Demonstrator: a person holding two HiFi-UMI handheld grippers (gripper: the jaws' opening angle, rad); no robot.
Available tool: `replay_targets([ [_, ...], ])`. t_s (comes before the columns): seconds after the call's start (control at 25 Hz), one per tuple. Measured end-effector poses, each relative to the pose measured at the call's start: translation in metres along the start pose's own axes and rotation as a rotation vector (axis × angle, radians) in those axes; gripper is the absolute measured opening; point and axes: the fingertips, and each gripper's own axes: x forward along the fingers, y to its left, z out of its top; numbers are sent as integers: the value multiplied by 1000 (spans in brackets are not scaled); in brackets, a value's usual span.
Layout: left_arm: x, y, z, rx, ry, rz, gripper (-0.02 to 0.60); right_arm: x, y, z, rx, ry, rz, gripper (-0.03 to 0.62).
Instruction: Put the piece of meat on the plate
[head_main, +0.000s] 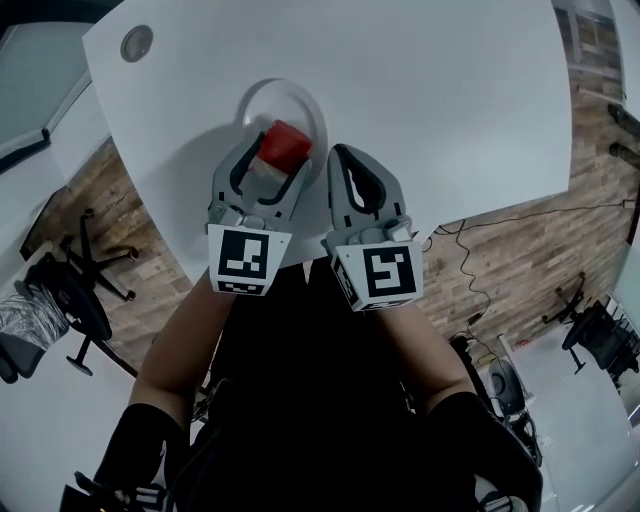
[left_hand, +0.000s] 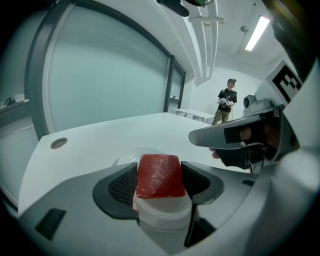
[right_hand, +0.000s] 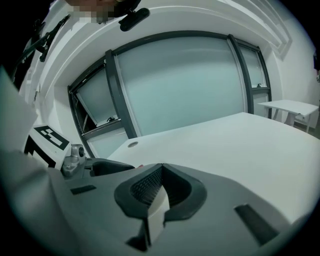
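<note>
meat is pinched by its two sides in the left hand-held gripper, over the plate on the tabletop. looks light, soft, maybe slick, so a side grip suits it without squeezing harder. right hand-held gripper closed, empty.

You're working in an office-like room. Ahead of your left gripper a glass wall in dark frames runs beside a wide white table, with a strip light overhead and a person standing far beyond its jaws. Off to its left, a swivel chair stands on wood-look floor.
</note>
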Motion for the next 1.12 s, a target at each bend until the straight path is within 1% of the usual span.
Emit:
replay_targets([
  [0.24, 8, -2, -7, 27, 54, -12, 275, 7, -7, -8, 7, 17, -6, 3],
  [0.4, 11, -5, -11, 79, 98, -11, 275, 9, -5, -10, 12, 24, -4, 3],
  [0.6, 14, -7, -16, 152, 151, 17, 275, 6, -7, -10, 18, 22, -9, 3],
  [0.88, 17, -7, -16, 156, 174, 9, 275, 3, -12, -8, 26, 20, -23, 3],
  [1.0, 15, -5, -15, 154, 170, 6, 275, 2, -10, -7, 23, 16, -24, 3],
  [1.12, 11, -1, -9, 161, 148, 19, 276, -2, -8, -4, 27, 9, -33, 3],
])
